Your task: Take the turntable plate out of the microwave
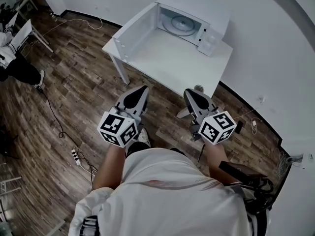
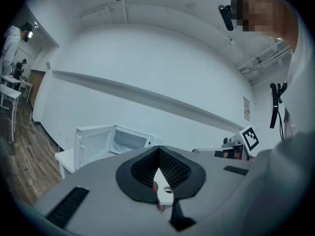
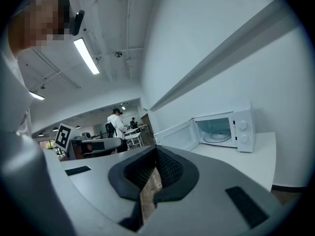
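A white microwave [image 1: 209, 21] stands on a white table [image 1: 172, 63] with its door [image 1: 135, 31] swung wide open to the left. The round glass turntable plate [image 1: 179, 24] lies flat inside the cavity; it also shows in the right gripper view as the plate [image 3: 217, 135] and faintly in the left gripper view as the plate [image 2: 126, 145]. My left gripper [image 1: 138, 96] and right gripper [image 1: 194, 98] are both shut and hold nothing. They hover over the wooden floor, short of the table's near edge.
A small round object [image 1: 199, 88] lies on the floor by the table's near corner. Cables [image 1: 59, 127] and a power strip [image 1: 75, 155] run across the floor at left. A person [image 1: 15, 63] sits by a desk at far left. White walls stand behind and to the right of the table.
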Motion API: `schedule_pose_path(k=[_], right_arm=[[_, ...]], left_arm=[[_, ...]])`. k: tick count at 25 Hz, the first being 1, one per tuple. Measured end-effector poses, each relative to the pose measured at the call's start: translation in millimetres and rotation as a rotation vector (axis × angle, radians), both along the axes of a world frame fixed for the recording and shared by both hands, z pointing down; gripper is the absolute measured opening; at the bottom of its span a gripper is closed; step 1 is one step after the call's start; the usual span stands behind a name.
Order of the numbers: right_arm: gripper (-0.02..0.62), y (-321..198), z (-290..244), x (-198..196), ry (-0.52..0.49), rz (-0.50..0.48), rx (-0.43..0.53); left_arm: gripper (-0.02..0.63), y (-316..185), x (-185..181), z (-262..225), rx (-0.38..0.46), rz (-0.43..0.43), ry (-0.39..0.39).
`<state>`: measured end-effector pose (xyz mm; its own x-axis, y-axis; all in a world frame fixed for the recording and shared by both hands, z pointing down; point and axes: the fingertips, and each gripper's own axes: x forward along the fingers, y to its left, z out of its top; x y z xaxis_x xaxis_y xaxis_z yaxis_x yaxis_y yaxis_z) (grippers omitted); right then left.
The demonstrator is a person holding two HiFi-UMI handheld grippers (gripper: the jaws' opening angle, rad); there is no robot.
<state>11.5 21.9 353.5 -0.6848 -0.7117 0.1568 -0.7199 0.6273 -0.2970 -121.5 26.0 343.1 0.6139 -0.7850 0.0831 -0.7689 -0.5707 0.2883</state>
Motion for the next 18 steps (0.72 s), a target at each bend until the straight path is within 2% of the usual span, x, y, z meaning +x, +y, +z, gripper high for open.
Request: schedule_pose_path(k=[7,18], right_arm=[[0.005,-40,-2,-45,0.027,0.067,0.003],[0.005,-93,10,-44,0.049,0.169,-0.036]], left_arm=[[0.011,-53,-41,6,-0.009,0.068,0.016],[0.011,-117,-35,19,-0.046,0.17,0.055]])
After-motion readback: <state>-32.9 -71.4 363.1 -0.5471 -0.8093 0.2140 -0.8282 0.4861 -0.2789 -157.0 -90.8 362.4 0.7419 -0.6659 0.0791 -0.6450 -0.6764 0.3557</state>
